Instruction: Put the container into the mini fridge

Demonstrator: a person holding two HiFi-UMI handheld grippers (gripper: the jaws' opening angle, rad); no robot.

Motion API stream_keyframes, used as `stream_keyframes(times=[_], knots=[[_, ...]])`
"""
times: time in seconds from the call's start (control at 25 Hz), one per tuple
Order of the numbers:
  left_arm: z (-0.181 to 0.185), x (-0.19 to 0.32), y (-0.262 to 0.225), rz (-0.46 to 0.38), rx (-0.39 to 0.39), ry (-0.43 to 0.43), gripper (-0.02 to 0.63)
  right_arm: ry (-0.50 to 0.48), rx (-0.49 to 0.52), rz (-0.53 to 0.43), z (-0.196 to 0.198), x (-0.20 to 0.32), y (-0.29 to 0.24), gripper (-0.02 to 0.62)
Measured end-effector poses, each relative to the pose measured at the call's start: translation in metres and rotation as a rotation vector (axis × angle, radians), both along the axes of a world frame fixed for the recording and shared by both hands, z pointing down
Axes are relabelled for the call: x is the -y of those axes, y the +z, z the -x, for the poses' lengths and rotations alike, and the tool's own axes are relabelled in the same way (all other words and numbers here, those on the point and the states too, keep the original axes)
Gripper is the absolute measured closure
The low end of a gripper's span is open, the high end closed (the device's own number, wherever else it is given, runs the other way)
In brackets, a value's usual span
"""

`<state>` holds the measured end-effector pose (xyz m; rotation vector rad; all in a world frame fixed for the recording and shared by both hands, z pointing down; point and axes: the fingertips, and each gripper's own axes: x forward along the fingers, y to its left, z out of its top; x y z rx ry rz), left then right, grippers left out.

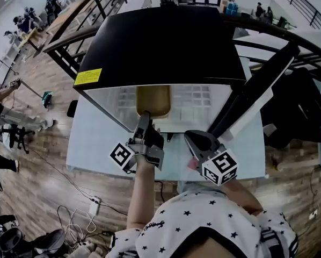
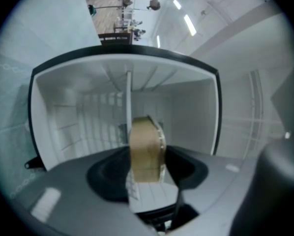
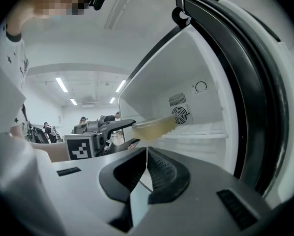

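Gripping container (image 2: 147,149), left gripper (image 1: 145,118) at mini fridge (image 1: 160,42) mouth; free room either side.

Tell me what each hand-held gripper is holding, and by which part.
The left hand-held gripper clamps the near end of the yellowish translucent plastic container. The right hand-held gripper is shut with nothing in it.

A black mini fridge (image 1: 160,42) stands open on the white desk (image 1: 90,144), its door (image 1: 257,90) swung right. Inside lies a tan container (image 1: 153,100), with the left gripper (image 1: 144,123) at its near end. The right gripper (image 1: 195,138) is over the desk's near edge.
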<state>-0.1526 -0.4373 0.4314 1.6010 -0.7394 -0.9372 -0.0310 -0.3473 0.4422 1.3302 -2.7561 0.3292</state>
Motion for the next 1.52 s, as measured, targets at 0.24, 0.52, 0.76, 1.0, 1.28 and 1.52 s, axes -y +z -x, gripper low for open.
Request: stream_keyframes(times=[0.24, 0.52, 0.76, 1.0, 1.28, 1.52], knots=[[-0.004, 0.014, -0.002, 0.011, 0.006, 0.009, 0.379, 0.029, -0.002, -0.006, -0.004, 0.003, -0.001, 0.574], [-0.007, 0.025, -0.004, 0.011, 0.007, 0.011, 0.377, 0.042, -0.003, -0.011, -0.004, 0.007, 0.001, 0.574], [-0.006, 0.029, -0.004, 0.012, 0.012, 0.006, 0.376, 0.053, -0.004, -0.014, -0.004, 0.005, 0.002, 0.574], [-0.006, 0.028, -0.005, 0.007, 0.015, 0.004, 0.374, 0.057, -0.006, -0.016, -0.005, 0.002, 0.001, 0.574], [-0.001, 0.014, -0.018, -0.068, -0.001, 0.012, 0.287, 0.045, -0.011, -0.016, -0.002, -0.005, 0.001, 0.574], [0.002, -0.013, -0.02, -0.114, 0.092, 0.025, 0.288, 0.027, -0.017, -0.015, 0.006, -0.015, 0.003, 0.574]])
